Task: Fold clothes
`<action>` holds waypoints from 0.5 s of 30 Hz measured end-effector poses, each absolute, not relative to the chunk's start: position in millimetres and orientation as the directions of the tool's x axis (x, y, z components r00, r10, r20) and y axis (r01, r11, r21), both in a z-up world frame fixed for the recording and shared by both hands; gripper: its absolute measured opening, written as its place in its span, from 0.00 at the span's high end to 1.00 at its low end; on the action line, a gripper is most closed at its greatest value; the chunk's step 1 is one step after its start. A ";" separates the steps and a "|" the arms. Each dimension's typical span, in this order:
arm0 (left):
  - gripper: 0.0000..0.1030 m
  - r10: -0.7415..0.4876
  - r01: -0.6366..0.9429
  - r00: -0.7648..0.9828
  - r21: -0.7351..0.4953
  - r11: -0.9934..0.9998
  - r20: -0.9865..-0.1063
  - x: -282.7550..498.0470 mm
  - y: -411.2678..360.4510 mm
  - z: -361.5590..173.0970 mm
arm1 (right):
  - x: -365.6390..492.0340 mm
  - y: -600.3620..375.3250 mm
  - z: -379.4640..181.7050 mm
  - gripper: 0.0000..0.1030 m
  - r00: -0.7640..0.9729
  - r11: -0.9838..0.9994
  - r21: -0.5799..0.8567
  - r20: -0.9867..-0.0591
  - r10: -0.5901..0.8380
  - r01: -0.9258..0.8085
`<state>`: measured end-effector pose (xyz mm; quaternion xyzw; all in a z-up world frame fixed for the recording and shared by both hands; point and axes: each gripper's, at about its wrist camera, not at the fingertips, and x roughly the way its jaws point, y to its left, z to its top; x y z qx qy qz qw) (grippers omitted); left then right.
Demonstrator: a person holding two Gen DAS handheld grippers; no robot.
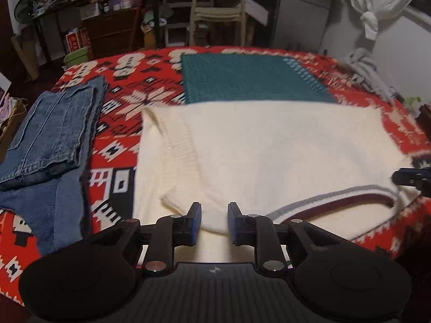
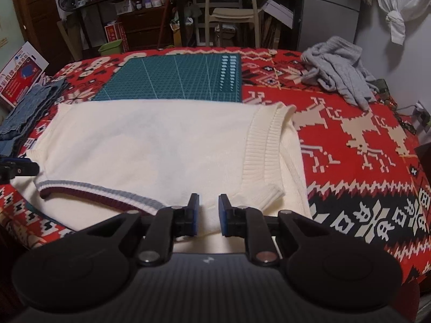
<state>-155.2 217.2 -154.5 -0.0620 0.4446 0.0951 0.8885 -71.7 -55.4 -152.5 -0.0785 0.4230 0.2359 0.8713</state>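
Here's the cream sweater, spread flat across the tabletop, which wears a red patterned cloth with pale deer figures. Its far edge lies over the near edge of the green cutting mat, and its striped neckband, grey and maroon, sits at the near side between the two tools.

Left tongs are down at the near edge of the sweater. The blue pads stand a narrow gap apart with a fold of cream knit running between them, just beside the folded-in ribbed sleeve cuff; the gap looks filled by the fabric, so they seem pinched on it. Off at the right edge of this view, the other tool's dark tip pokes in over the sweater's corner.

Right tongs mirror that: pads close together, cream knit bunched between them, the ribbed cuff of the other folded-in sleeve touching just to their right. The neckband ends just to their left. They too appear clamped on the sweater's near edge.

Folded blue jeans lie to the left, apart from the sweater. A crumpled grey garment sits at the far right corner, well clear. A pale chair stands beyond the tabletop.
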 end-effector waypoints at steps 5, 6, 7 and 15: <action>0.68 0.123 -0.252 0.580 -0.035 0.967 -0.805 -166.8 228.6 -158.4 | -72.7 -74.7 -166.5 0.85 0.530 0.893 0.077 -0.781 0.330 -0.443; 0.68 0.123 -0.257 0.578 -0.036 0.966 -0.807 -167.9 229.7 -157.8 | -73.9 -78.1 -166.6 0.85 0.530 0.894 0.080 -0.781 0.331 -0.441; 0.69 0.125 -0.260 0.575 -0.036 0.965 -0.809 -168.8 230.5 -157.1 | -75.1 -80.8 -166.4 0.85 0.531 0.895 0.078 -0.781 0.329 -0.440; 0.76 0.053 -0.206 0.668 -0.115 0.972 -0.742 -178.3 220.4 -127.5 | -87.1 -77.5 -142.3 0.96 0.549 0.879 0.083 -0.752 0.364 -0.469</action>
